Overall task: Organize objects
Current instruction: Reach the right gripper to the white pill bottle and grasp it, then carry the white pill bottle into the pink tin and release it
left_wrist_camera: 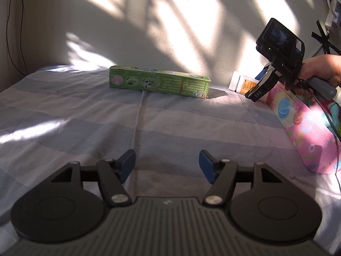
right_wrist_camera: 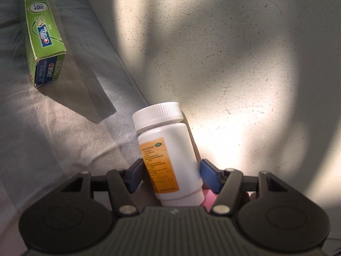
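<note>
Jaws: right gripper (right_wrist_camera: 170, 173) clamps white pill bottle (right_wrist_camera: 168, 155) by the wall; left gripper (left_wrist_camera: 167, 163) gapes empty | green toothpaste box (left_wrist_camera: 159, 83) lies on bedsheet (left_wrist_camera: 85, 117) | pink box (left_wrist_camera: 307, 125) nearby | sorting appears barely begun.

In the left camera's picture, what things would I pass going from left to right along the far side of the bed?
Green toothpaste box → white pill bottle → right gripper → pink patterned box.
</note>
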Tool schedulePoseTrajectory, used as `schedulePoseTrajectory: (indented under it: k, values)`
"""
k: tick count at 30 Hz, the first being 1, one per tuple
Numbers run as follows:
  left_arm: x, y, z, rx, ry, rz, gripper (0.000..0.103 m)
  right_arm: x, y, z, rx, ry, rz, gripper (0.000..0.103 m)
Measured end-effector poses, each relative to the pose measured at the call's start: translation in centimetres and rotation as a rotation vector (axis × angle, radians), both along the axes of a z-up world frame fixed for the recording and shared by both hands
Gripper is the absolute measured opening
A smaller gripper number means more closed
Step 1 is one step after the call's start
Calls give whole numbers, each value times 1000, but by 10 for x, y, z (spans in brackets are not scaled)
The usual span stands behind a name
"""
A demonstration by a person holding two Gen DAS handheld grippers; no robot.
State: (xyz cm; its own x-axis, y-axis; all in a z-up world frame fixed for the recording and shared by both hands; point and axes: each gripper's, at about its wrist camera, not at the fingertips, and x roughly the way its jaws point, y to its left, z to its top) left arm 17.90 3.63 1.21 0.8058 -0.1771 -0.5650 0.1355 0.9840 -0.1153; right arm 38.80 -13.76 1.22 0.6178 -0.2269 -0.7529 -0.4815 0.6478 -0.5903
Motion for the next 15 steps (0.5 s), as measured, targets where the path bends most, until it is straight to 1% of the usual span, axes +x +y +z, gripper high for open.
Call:
schedulePoseTrajectory:
  k: [3, 5, 10, 12, 15]
  values:
    - [4, 8, -1, -32, 20, 29, 68, -25, 9, 14, 80, 9, 26, 54]
    - [5, 15, 0, -66, 25, 46, 68, -52, 19, 21, 113, 25, 65, 54]
    - [7, 24, 1, -130, 21, 60, 68, -149, 48, 24, 114, 86, 248, 54]
    - [8, 29, 1, -161, 19, 66, 68, -192, 58, 25, 105, 88, 321, 54]
    - [8, 35, 1, -206, 13, 69, 68, -248, 63, 32, 134, 106, 391, 54]
